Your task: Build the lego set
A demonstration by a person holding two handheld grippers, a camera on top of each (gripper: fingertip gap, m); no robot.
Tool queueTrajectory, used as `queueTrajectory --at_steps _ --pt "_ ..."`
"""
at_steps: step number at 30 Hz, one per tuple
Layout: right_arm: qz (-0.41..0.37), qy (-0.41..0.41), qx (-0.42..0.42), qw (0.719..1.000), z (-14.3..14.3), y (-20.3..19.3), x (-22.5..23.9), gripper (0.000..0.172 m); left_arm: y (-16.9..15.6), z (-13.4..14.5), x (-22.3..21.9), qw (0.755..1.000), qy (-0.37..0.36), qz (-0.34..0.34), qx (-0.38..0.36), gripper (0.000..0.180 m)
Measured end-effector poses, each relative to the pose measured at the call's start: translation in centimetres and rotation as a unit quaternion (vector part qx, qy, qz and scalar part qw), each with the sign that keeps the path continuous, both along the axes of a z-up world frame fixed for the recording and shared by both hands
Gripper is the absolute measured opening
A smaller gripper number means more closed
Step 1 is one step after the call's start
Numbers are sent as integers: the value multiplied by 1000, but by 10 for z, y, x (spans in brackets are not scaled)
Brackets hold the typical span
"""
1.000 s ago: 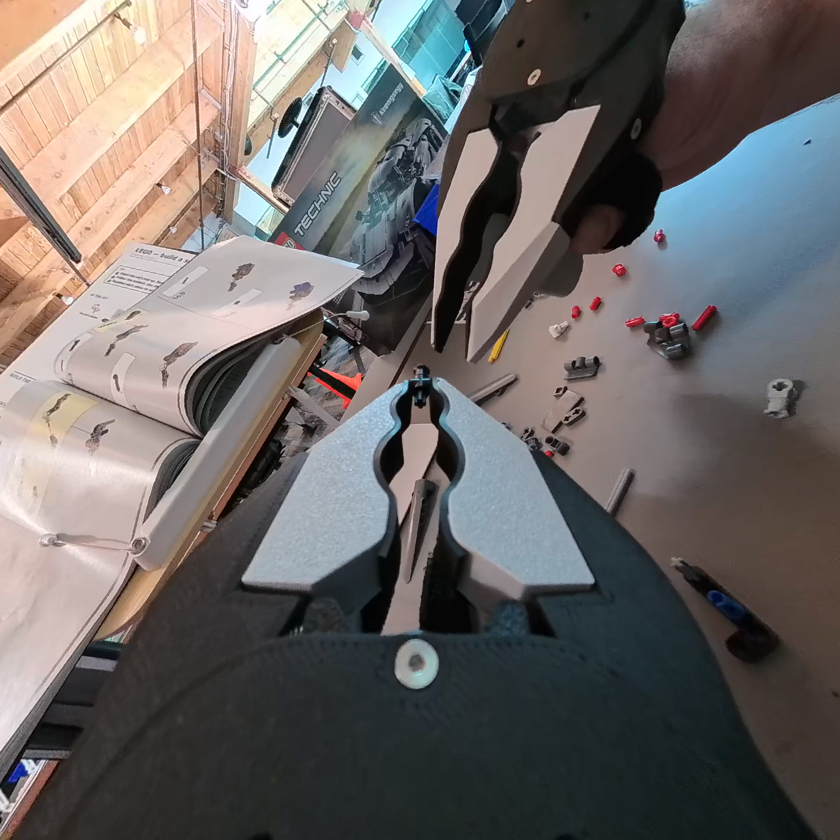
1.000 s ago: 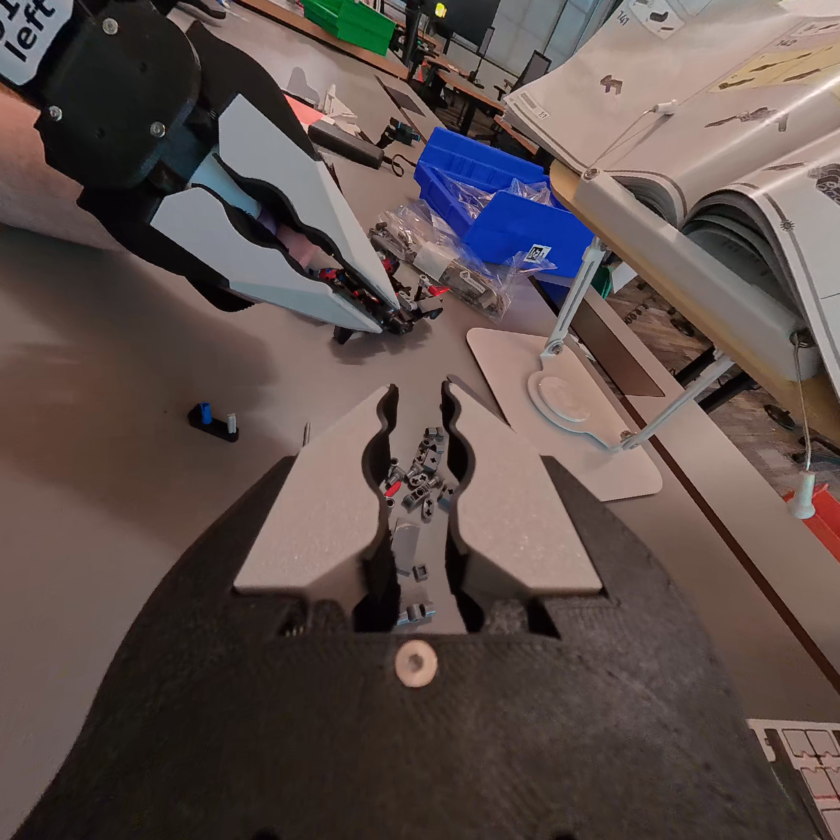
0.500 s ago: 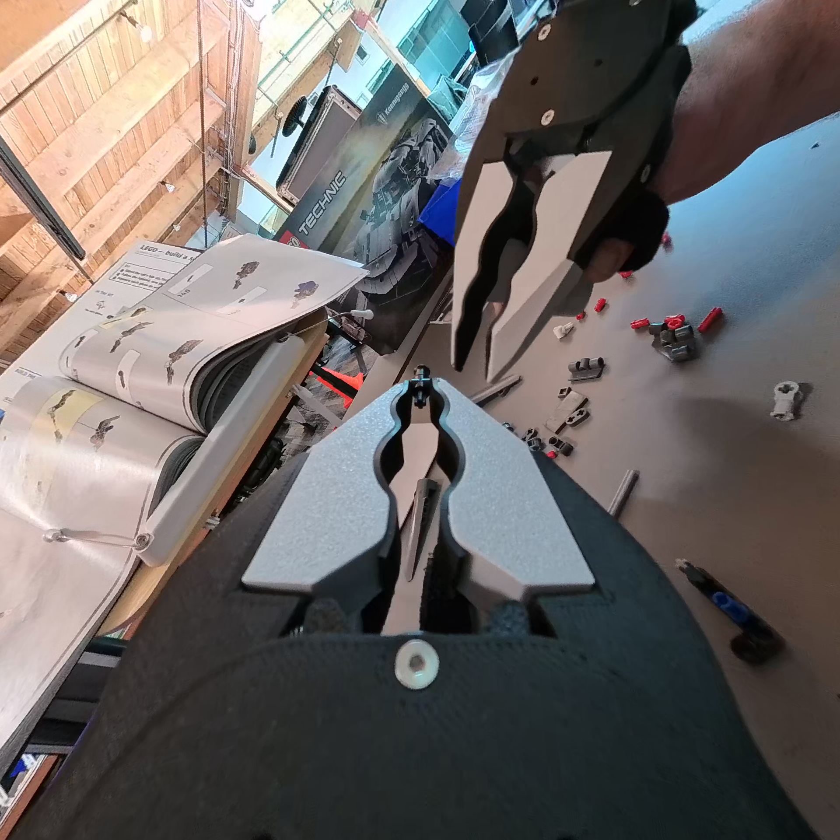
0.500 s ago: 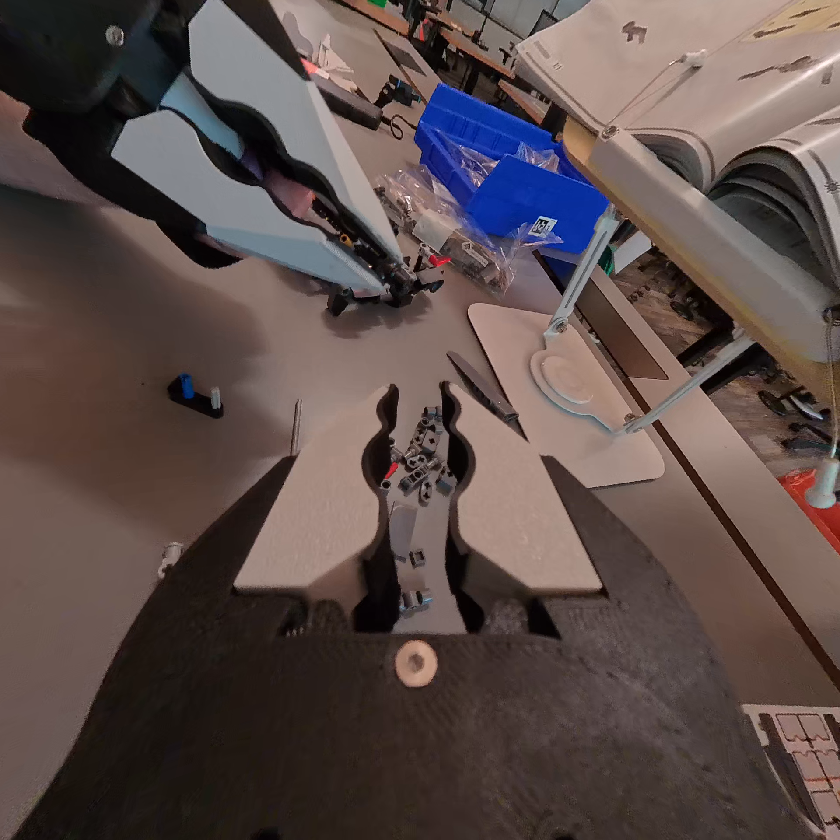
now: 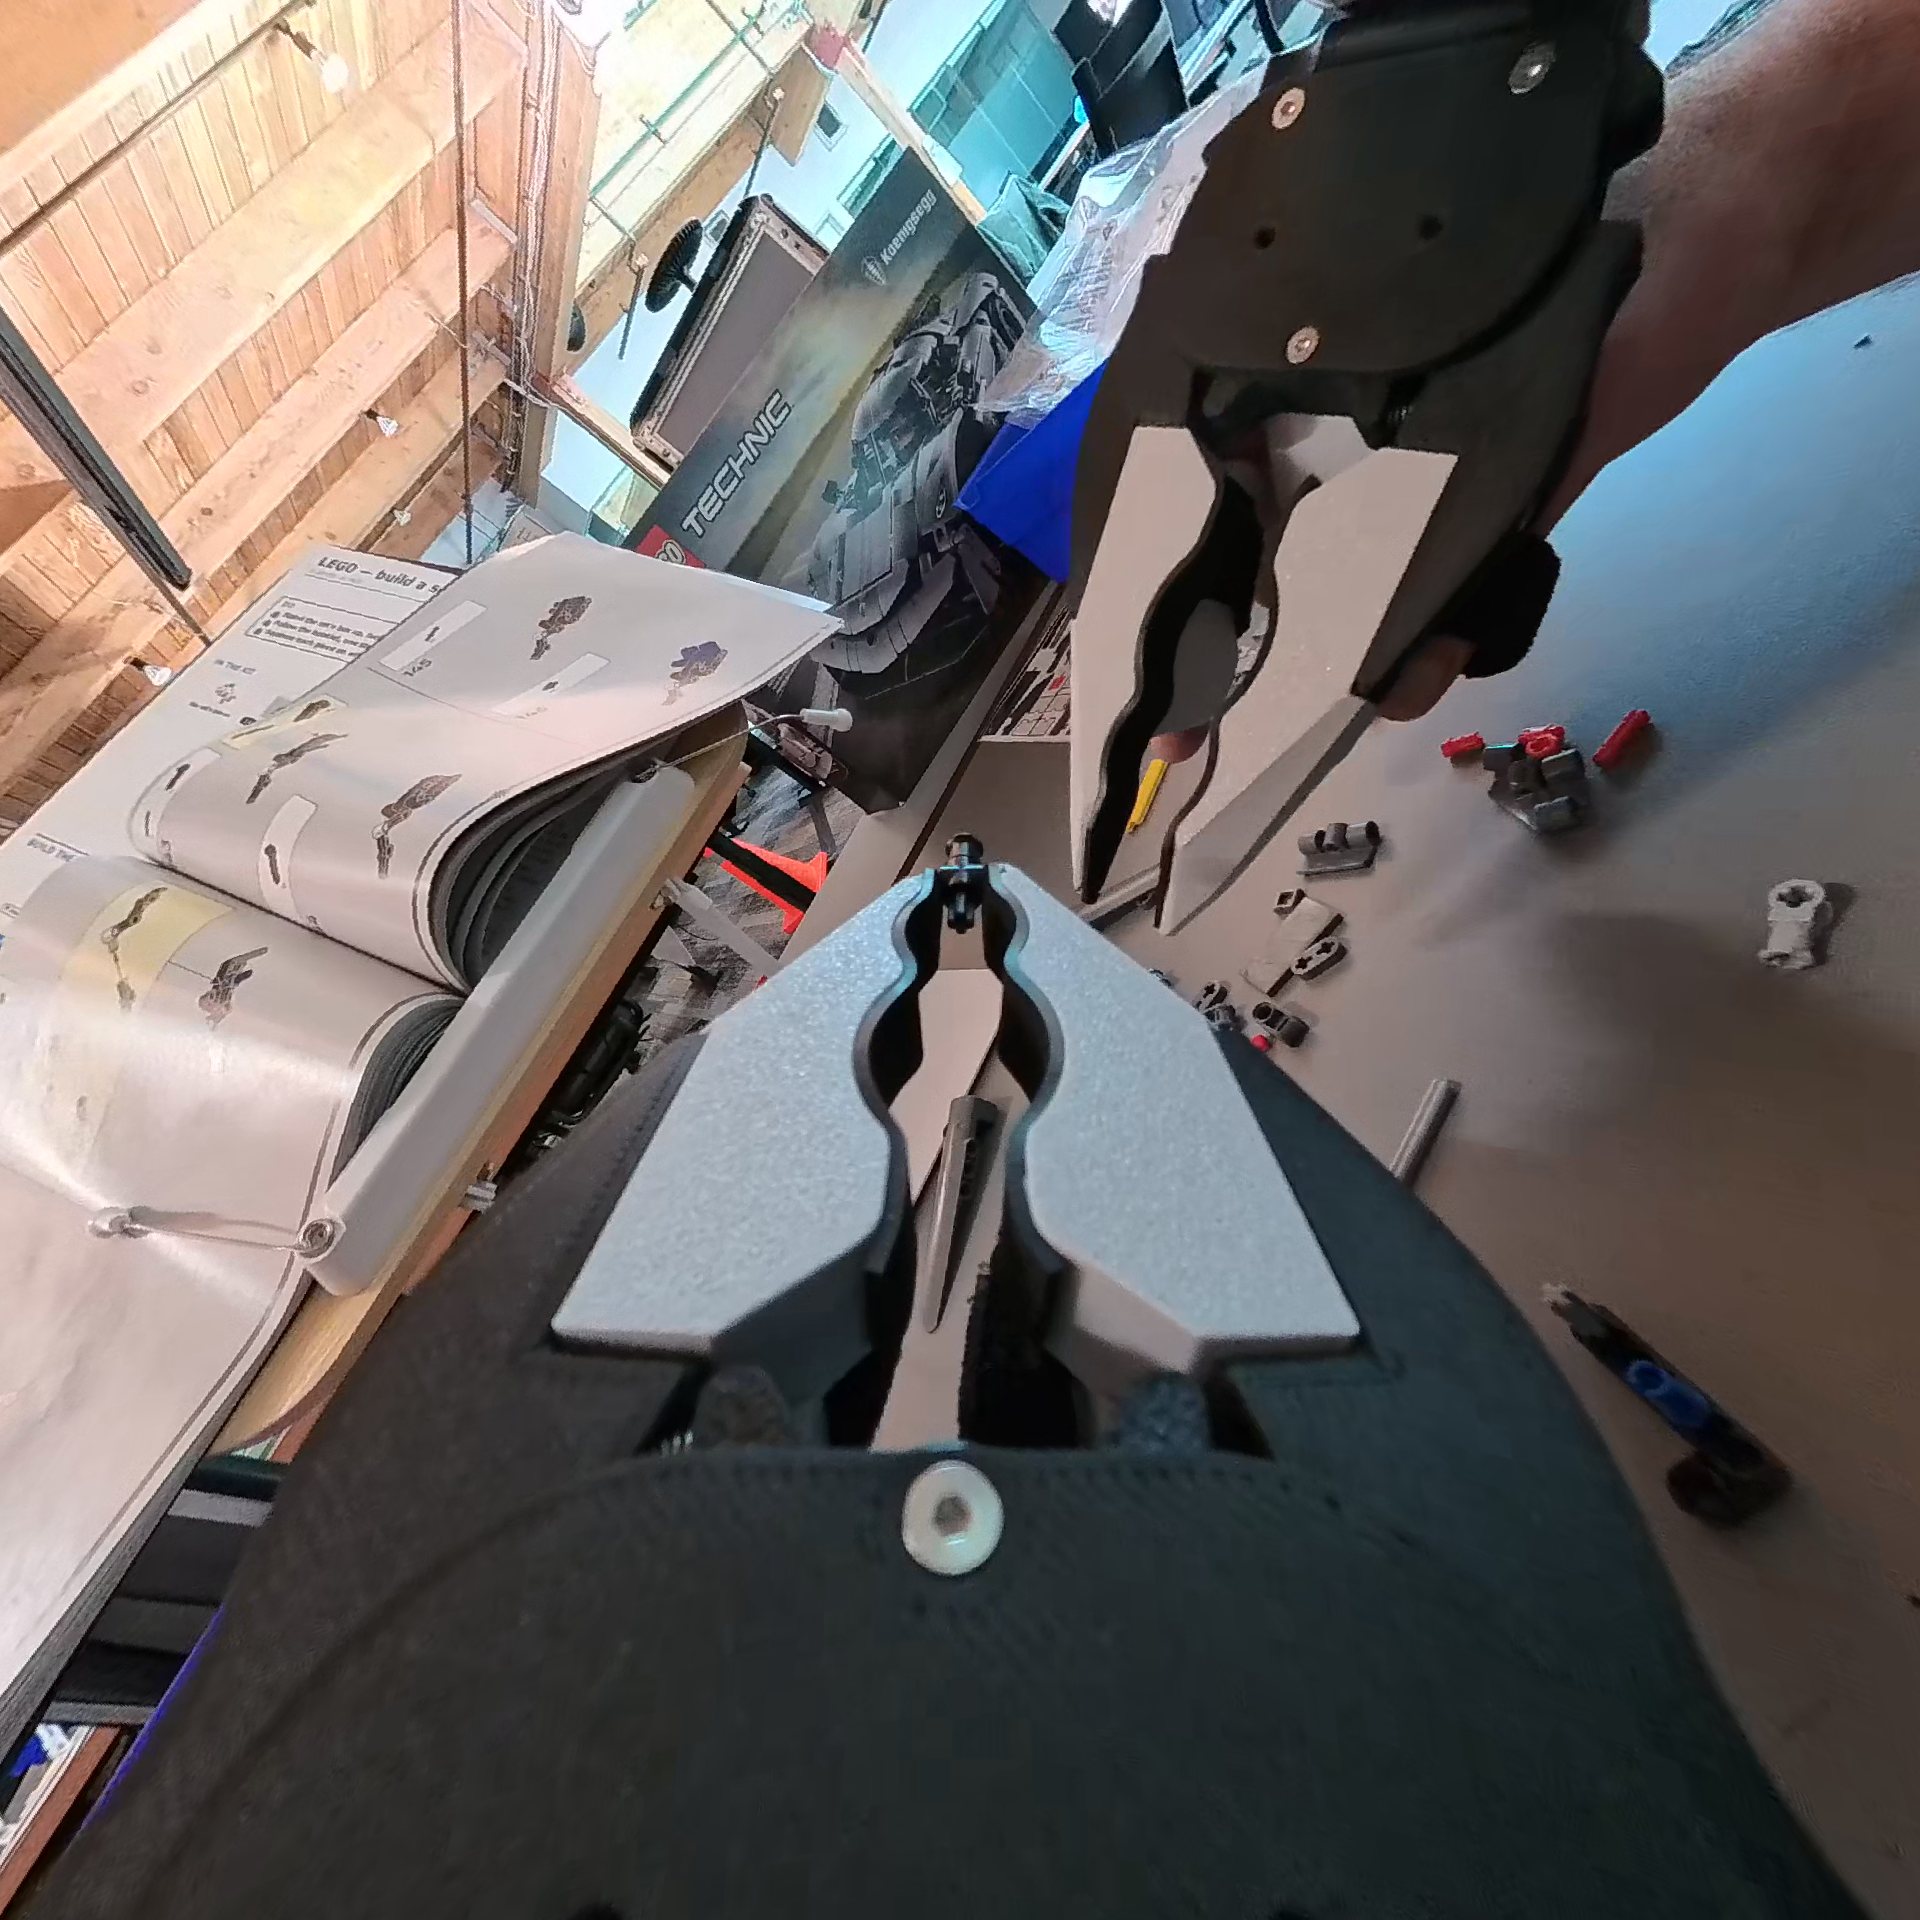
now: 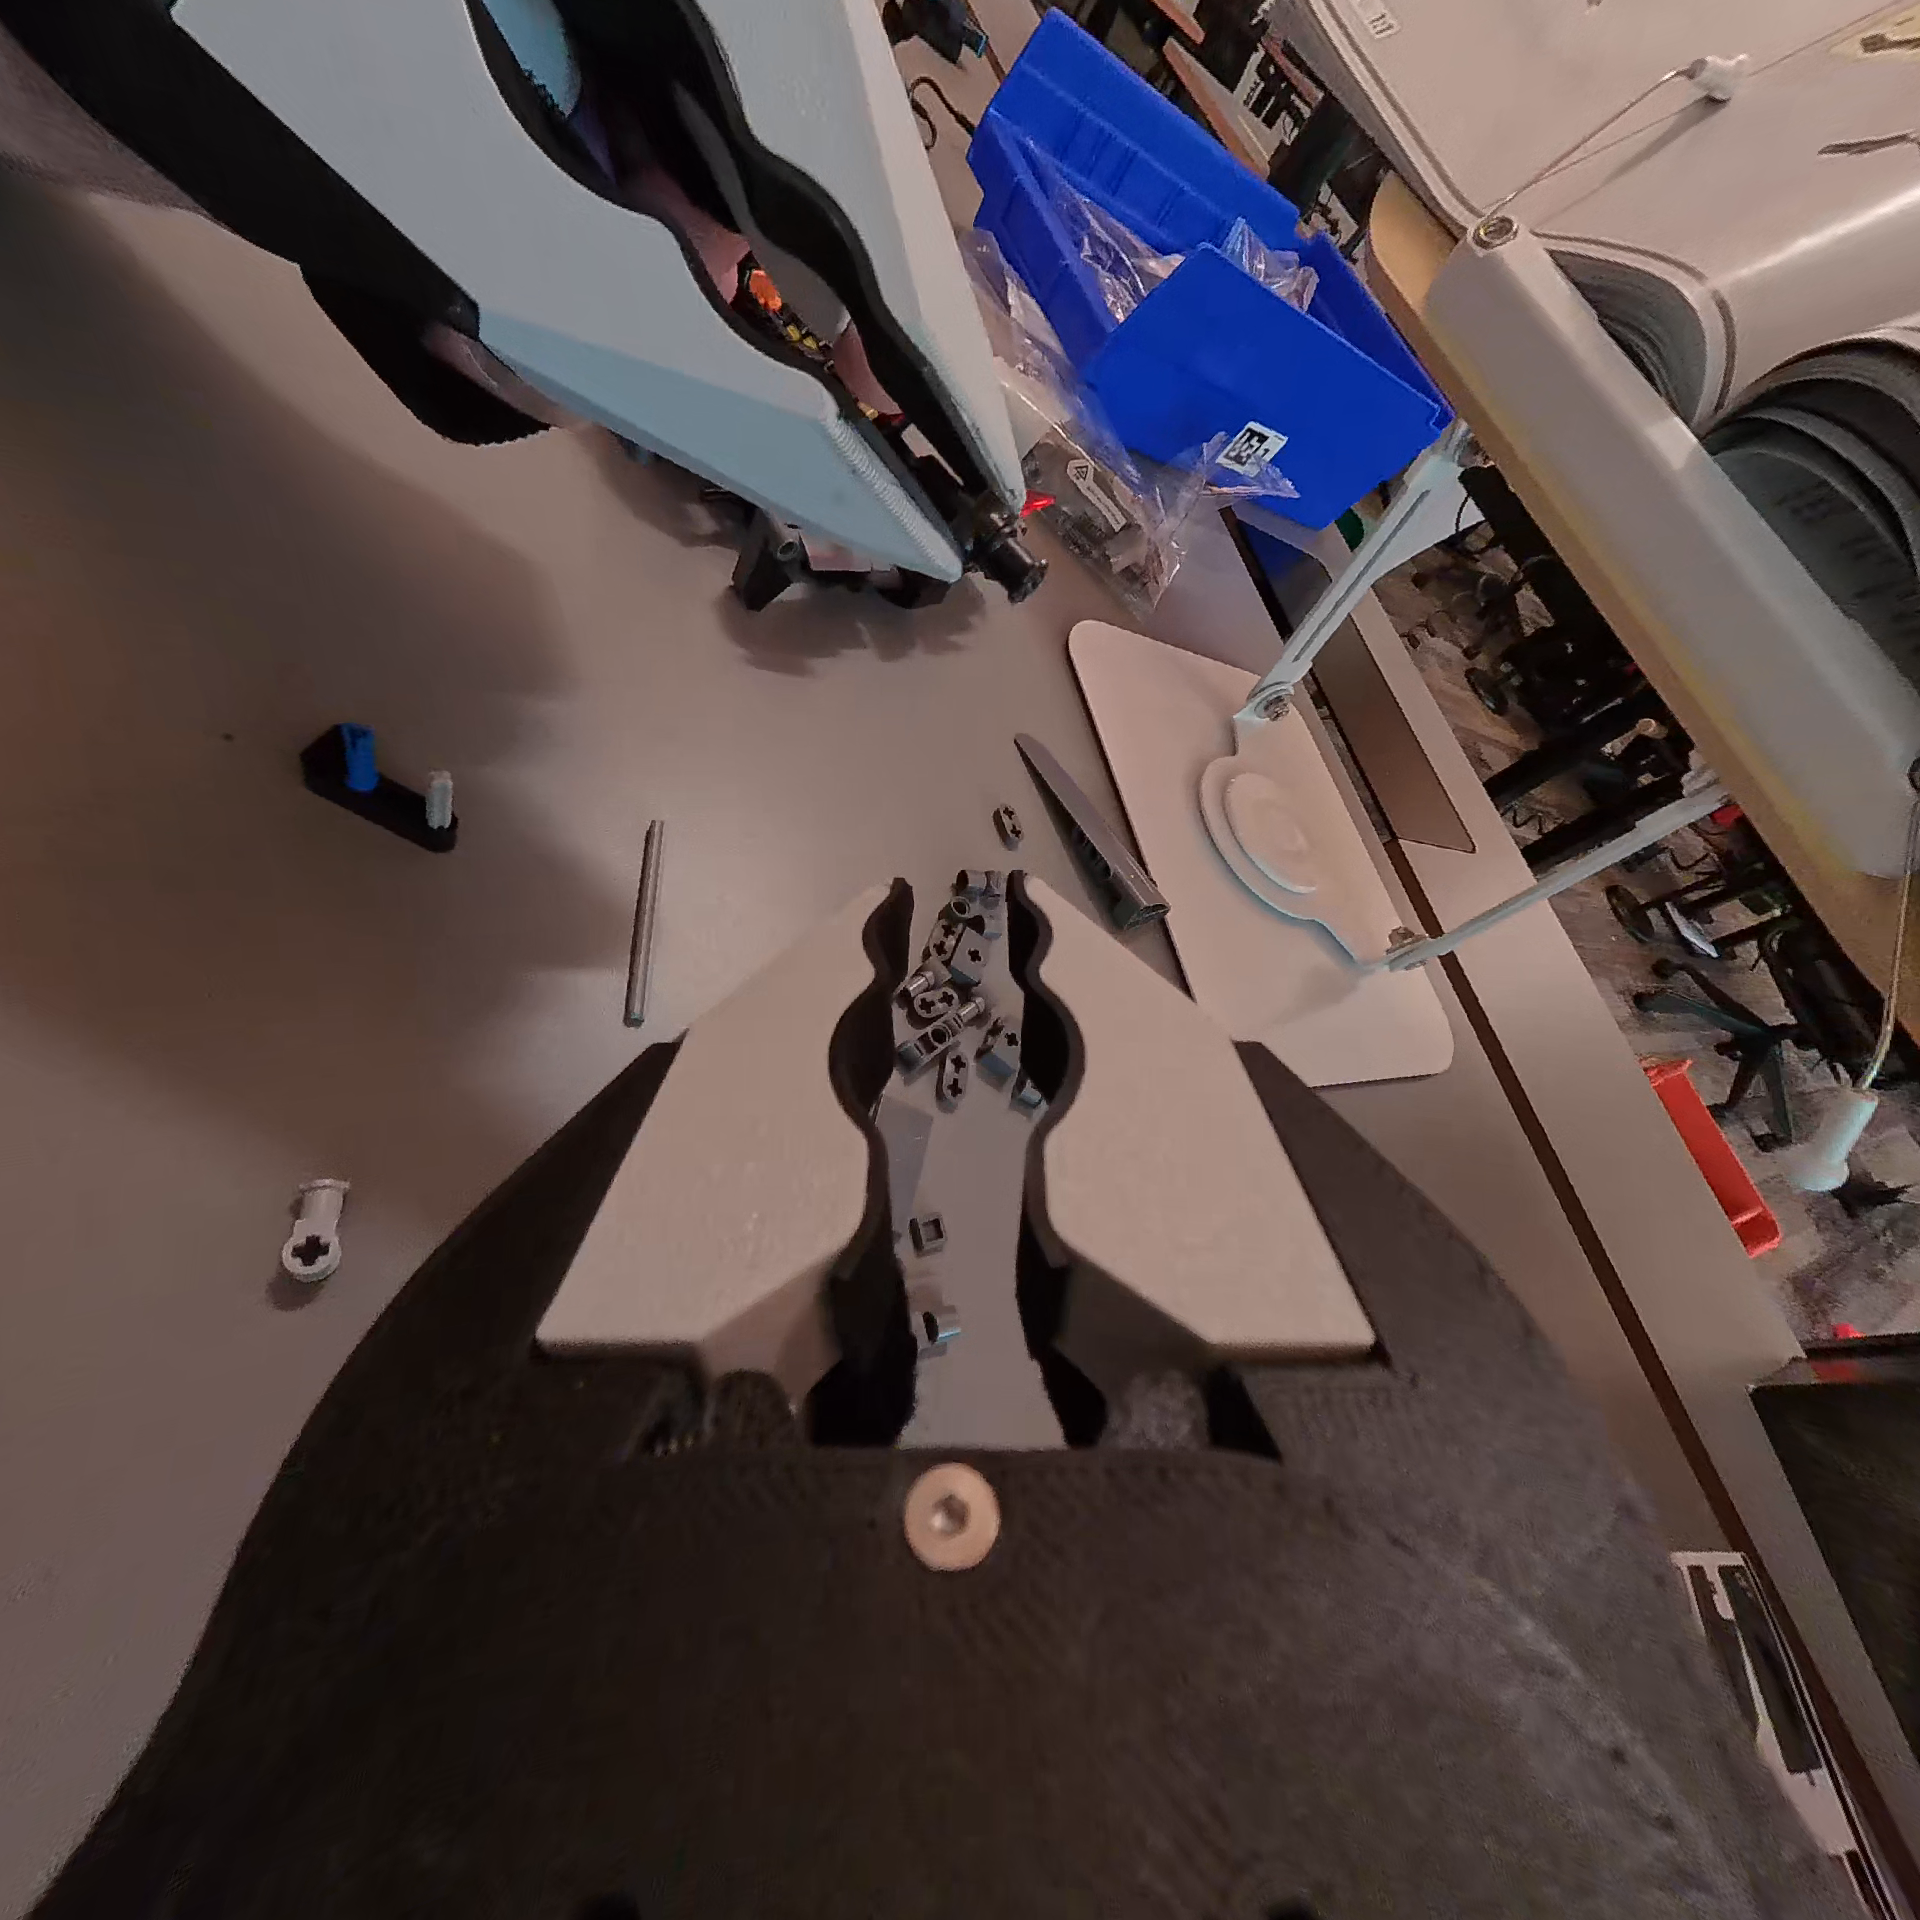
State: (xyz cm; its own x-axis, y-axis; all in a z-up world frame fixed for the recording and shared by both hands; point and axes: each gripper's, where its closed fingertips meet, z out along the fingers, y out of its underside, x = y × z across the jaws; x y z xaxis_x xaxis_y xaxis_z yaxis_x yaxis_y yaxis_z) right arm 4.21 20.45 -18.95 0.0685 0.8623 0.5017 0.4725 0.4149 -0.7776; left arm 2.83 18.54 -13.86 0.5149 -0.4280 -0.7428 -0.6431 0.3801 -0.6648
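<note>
— Black pin, who has it?
— The left claw. It is nearly shut and pinches the pin at its very tip. The pin pokes out in front, up off the table.
— And the right claw?
— It is open just a little. It holds nothing. It hangs over a pile of grey bits on the table. A grey rod lies near, to one side.
— What has changed from a moment ago?
— The two claws have come closer together. The right tips now sit just beside the pin. Both gaps look the same as before.
</note>
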Motion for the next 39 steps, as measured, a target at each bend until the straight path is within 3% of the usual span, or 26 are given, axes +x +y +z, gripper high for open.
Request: queueTrajectory --at_steps 6,39 --pt "-12 -19 29 999 -4 5 2 14 3 -2 -2 1000 0 5 -2 5" --pt "-15 -5 25 1000 4 4 2 13 1 1 -2 1000 3 3 6 5"
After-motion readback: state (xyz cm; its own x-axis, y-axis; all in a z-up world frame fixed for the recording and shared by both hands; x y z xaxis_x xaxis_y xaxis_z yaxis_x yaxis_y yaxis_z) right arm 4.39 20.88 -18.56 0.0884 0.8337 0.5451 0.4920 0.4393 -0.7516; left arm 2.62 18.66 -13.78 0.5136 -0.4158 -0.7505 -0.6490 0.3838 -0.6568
